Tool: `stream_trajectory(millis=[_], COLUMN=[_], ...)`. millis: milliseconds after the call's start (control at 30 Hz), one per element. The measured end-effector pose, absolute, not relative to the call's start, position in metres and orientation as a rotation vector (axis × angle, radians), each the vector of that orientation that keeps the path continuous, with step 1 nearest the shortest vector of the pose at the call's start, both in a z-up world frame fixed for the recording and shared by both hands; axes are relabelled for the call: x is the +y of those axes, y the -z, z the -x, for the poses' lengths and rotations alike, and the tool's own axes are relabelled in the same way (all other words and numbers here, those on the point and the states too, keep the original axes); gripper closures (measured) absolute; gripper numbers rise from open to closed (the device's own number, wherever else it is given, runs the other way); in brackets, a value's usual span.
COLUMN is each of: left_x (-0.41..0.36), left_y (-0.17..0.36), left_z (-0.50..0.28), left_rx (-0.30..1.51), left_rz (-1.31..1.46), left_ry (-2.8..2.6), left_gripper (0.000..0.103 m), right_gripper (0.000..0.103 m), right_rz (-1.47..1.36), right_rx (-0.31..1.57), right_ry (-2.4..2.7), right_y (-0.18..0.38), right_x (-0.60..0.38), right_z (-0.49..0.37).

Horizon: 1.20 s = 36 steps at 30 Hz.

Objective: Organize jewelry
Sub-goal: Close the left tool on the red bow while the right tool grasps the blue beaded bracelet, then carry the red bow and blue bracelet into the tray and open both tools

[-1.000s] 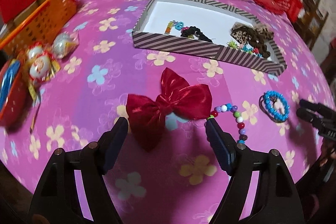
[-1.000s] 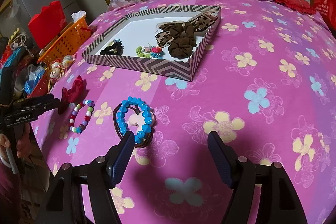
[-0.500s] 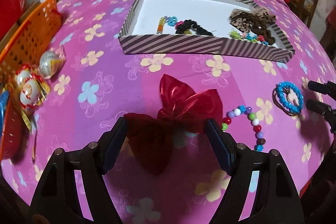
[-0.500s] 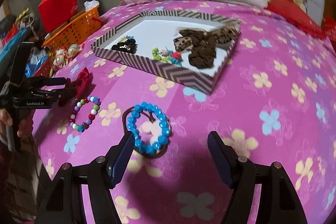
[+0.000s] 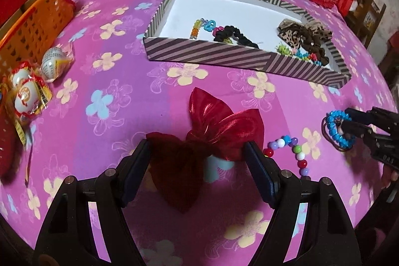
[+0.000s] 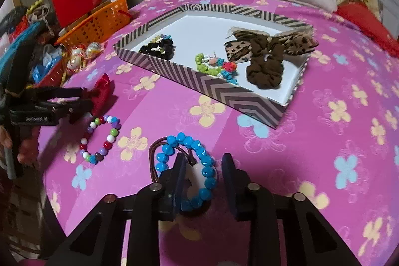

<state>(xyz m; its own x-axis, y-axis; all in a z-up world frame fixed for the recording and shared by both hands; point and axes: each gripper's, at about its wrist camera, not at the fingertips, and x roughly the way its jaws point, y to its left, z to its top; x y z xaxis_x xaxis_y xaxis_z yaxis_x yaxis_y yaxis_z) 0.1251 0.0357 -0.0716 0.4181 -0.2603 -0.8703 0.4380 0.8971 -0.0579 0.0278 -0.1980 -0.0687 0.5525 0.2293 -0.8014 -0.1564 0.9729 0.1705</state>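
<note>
Black left claw [image 6: 82,101], lettered "GenRobot.AI", spread around red bow [image 5: 212,138]; right claw [image 6: 203,166] closing over blue bracelet [image 6: 199,166].

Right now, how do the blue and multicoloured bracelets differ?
The blue bracelet is one colour; the multicoloured bracelet mixes colours. The blue bracelet overlaps a hair tie; the multicoloured bracelet lies alone. The right gripper's jaws have just been closing around the blue bracelet's side; the multicoloured bracelet is free. Both are bead rings on the cloth.
</note>
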Motion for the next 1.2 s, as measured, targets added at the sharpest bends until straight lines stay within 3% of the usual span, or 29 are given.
stream_trajectory(millis=[67, 200, 267, 400, 1200], left_x=[0.033, 0.033, 0.038, 0.048, 0.038], left_y=[0.076, 0.079, 0.077, 0.072, 0.013], left_z=[-0.125, -0.121, -0.122, -0.120, -0.075], left_rx=[1.061, 1.038, 1.046, 1.047, 0.943], left_rz=[-0.200, -0.218, -0.186, -0.105, -0.071], left_ry=[0.439, 0.401, 0.401, 0.393, 0.331], left_gripper=[0.028, 0.068, 0.082, 0.092, 0.094], right_gripper=[0.091, 0.093, 0.093, 0.093, 0.093], right_rz=[-0.094, -0.109, -0.109, -0.137, -0.101], right_rx=[0.955, 0.952, 0.939, 0.902, 0.782], right_ry=[-0.230, -0.243, -0.245, -0.257, -0.300], right_y=[0.068, 0.064, 0.060, 0.046, -0.014], right_x=[-0.198, -0.199, -0.198, -0.197, -0.184], right_z=[-0.029, -0.025, -0.021, -0.012, 0.008])
